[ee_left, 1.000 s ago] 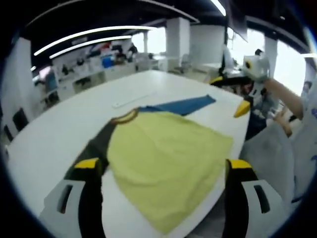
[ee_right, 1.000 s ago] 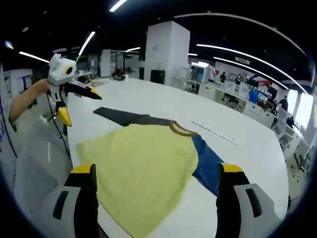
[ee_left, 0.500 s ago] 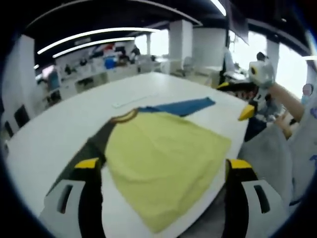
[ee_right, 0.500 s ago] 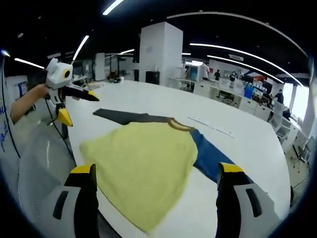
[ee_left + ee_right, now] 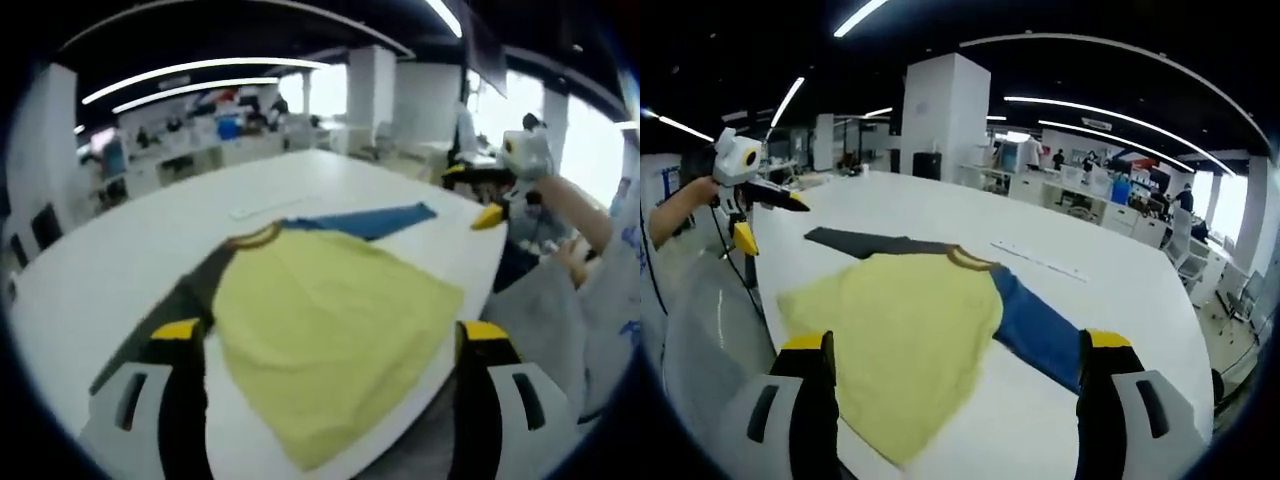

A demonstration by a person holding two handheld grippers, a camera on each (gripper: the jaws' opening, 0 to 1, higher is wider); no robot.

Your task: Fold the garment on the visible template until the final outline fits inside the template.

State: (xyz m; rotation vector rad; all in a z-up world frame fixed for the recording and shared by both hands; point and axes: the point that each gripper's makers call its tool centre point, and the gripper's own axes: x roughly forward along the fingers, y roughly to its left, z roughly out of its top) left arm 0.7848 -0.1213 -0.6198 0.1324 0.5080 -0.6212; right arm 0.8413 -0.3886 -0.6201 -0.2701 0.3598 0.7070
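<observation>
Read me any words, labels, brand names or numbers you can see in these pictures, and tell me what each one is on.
No text can be read.
Shirt: a small round mark on the yellow chest, too faint to read.
White table: no print visible; the pale strip lying on it shows no legible marks.
Background office screens and signs: too small and blurred.

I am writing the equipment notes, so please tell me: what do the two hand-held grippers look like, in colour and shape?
Each gripper has two broad light grey jaws with a dark slot and yellow tips on black pads. The left gripper and right gripper look the same from their own views. Seen from across, each has a white boxy head above a pointed black and yellow jaw.
</observation>
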